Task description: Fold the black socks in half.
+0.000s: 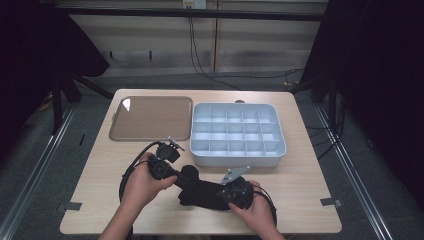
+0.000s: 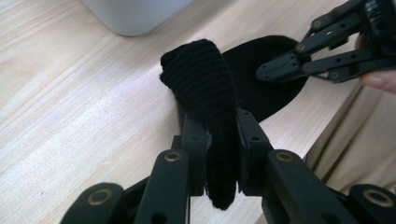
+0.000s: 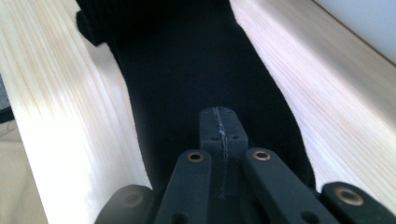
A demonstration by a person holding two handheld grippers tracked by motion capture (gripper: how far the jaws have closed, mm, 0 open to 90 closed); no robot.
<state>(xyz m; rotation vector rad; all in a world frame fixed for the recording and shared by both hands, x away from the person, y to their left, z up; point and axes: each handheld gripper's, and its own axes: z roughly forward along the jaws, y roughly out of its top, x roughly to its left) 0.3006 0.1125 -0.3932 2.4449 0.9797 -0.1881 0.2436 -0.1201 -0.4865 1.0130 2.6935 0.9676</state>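
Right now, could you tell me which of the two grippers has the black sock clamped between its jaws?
The left gripper: a fold of sock sits between its jaws. The right gripper's jaws meet empty above it.

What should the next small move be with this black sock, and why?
Probably carry the left gripper a little further over the flat part, continuing the fold. Its jaws are shut on the ribbed end of the black sock, which is lifted and curled, while the right gripper, jaws together, looks to be pressing the other end against the table near the compartment box.
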